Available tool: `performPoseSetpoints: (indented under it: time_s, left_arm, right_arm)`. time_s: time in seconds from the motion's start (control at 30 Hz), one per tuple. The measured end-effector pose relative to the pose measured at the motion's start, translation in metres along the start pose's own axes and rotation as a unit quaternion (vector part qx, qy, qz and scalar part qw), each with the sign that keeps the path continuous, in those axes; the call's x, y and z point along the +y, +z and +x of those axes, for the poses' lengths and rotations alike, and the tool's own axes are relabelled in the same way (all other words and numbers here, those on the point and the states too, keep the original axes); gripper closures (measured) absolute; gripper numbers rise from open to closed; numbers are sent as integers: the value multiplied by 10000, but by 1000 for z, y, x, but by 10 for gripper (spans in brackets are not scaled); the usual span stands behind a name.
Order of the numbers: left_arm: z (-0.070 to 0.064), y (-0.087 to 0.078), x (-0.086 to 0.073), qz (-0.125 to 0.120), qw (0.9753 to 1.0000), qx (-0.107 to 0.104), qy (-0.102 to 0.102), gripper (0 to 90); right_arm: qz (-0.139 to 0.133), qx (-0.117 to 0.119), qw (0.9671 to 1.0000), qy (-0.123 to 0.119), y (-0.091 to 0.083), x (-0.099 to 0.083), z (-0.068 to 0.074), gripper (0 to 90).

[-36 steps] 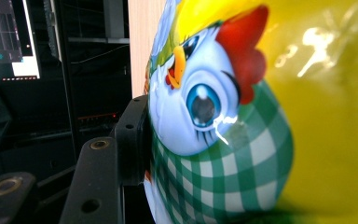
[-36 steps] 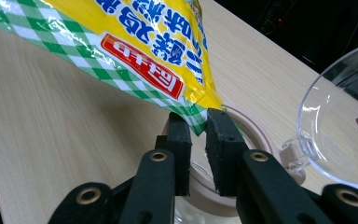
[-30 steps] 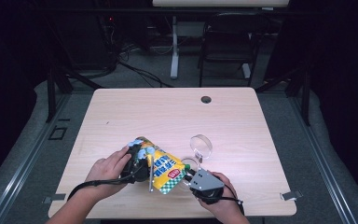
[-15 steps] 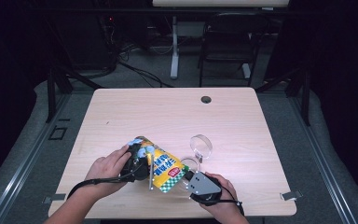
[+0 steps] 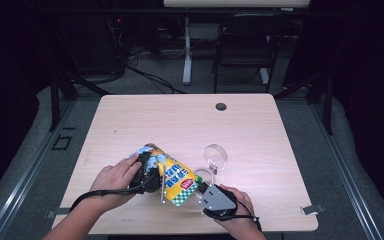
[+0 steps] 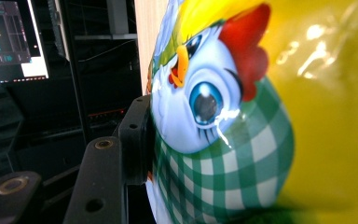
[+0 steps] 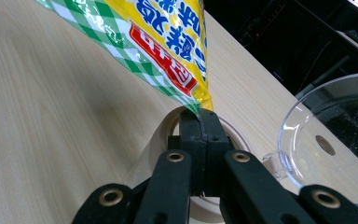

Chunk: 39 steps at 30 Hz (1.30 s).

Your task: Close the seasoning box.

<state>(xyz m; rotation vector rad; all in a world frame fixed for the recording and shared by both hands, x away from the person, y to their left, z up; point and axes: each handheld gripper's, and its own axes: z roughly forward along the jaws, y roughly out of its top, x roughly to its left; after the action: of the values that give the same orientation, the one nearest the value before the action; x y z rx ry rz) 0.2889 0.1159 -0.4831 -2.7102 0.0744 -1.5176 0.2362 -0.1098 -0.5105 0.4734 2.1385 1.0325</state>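
A yellow snack bag (image 5: pixel 176 178) with green check and a cartoon chicken (image 6: pixel 205 102) is held just above the table between both grippers. My left gripper (image 5: pixel 149 172) is shut on its upper left end; one black finger (image 6: pixel 135 140) presses the bag's side and the other is hidden behind the bag. My right gripper (image 7: pixel 199 122) is shut on the bag's lower right corner (image 7: pixel 200 103), its jaws closed flat together on the foil seam. In the high view the right gripper (image 5: pixel 200 190) sits near the table's front edge.
A clear plastic bowl (image 5: pixel 215 156) stands just right of the bag, also seen close by as a clear bowl (image 7: pixel 335 140). A pale ring (image 7: pixel 163 135) lies on the table under the right jaws. A dark grommet (image 5: pixel 221 106) marks the far table edge.
The right gripper has shifted slightly left and toward the front edge with the bag's corner. The bag and left gripper have barely moved.
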Motion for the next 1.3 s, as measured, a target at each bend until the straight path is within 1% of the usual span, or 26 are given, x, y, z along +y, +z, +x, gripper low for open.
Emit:
performPoseSetpoints:
  time_s: [0.1, 0.13, 0.17, 0.23, 0.27, 0.3, 0.33, 0.4, 0.5, 0.53, 0.57, 0.6, 0.63, 0.8, 0.83, 0.87, 0.9, 0.93, 1.0, 1.03, 1.13, 1.3]
  left_arm:
    - [1, -1, 1, 14, 10000, 23, 65, 522]
    - [1, -1, 1, 34, 10000, 13, 58, 522]
    - [0, -1, 1, 1, 10000, 7, 12, 522]
    - [0, -1, 1, 40, 10000, 11, 53, 522]
    - [2, -2, 2, 106, 9998, 10, 162, 523]
    - [0, -1, 2, 40, 10000, 7, 35, 523]
    - [1, -2, 2, 66, 9999, 42, 143, 523]
    - [0, -2, 2, 66, 10000, -10, 48, 523]
    - [0, -2, 2, 82, 9999, 23, 119, 523]
    - [1, -2, 2, 78, 9999, 41, 127, 523]
    - [1, -3, 3, 111, 9998, 12, 138, 523]
    - [0, -3, 3, 96, 9999, 56, 120, 523]
    - [1, -3, 3, 121, 9997, 64, 188, 523]
    - [2, -5, 5, 181, 9995, 54, 249, 523]
    - [3, -6, 5, 250, 9991, 48, 338, 523]
    - [3, -6, 6, 262, 9988, 81, 398, 523]
    - [4, -6, 6, 282, 9988, 81, 400, 523]
    - [3, -6, 6, 251, 9991, 87, 345, 523]
    - [3, -7, 7, 251, 9990, 105, 341, 523]
    - [4, -7, 7, 294, 9987, 109, 398, 523]
    - [5, -8, 8, 298, 9983, 143, 470, 524]
    - [5, -9, 10, 324, 9978, 199, 544, 524]
  right_arm:
    - [-6, -4, 10000, 5, 0, 0, 0, 900]
    - [-6, -9, 10000, 5, 0, 0, 1, 900]
    - [-8, -11, 10000, 9, 0, 0, 1, 900]
    - [-10, -13, 10000, 14, 0, -1, 1, 900]
    - [-8, -13, 10000, 16, 1, -1, 1, 900]
    - [-16, -13, 10000, 26, 1, -1, 1, 900]
    - [-20, -9, 10000, 29, 1, -1, 1, 900]
    - [-17, -5, 10000, 31, 1, -1, 2, 900]
    - [-22, 3, 10000, 35, 2, -2, 2, 900]
    - [-25, 5, 10000, 41, 2, -2, 2, 900]
    - [-27, 15, 10000, 43, 2, -2, 2, 900]
    - [-27, 15, 10000, 56, 2, -2, 1, 900]
    - [-22, 10, 10000, 62, 2, -2, 1, 900]
    - [-30, 19, 9999, 94, 2, -3, 1, 900]
    - [-26, 26, 9999, 94, 2, -3, 1, 900]
    - [-29, 27, 9999, 96, 3, -3, 1, 900]
    - [-22, 23, 9999, 98, 3, -3, 1, 900]
    - [-20, 17, 9999, 97, 3, -3, 1, 900]
    - [-19, 19, 9999, 104, 3, -4, 1, 900]
    - [-24, 14, 9999, 103, 3, -4, 1, 900]
    - [-45, 13, 9999, 122, 3, -4, 0, 900]
    - [-52, 21, 9999, 154, 3, -5, 1, 900]
